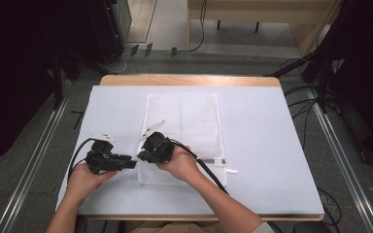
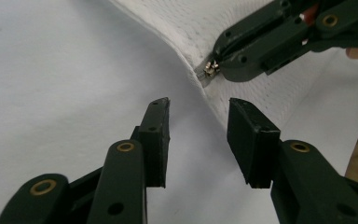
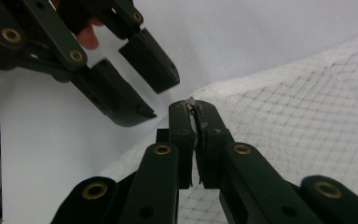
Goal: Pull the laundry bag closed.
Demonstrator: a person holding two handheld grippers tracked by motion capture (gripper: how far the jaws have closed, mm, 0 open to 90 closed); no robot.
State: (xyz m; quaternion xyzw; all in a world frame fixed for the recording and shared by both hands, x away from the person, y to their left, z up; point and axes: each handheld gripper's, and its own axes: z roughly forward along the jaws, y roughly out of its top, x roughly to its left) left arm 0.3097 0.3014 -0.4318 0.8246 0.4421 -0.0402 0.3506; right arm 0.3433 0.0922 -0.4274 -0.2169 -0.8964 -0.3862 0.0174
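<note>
On the white-covered bench (image 1: 272,145) lies a white mesh laundry bag (image 1: 194,121), its near-left corner lifted. At that corner the right tool (image 3: 193,108) is clenched on the bag's metal zipper pull (image 2: 210,68). Just beside it the left tool (image 2: 198,122) is released, nothing between its jaws, the bag's edge ahead. A small white tag (image 1: 230,171) lies near the bag's right corner.
</note>
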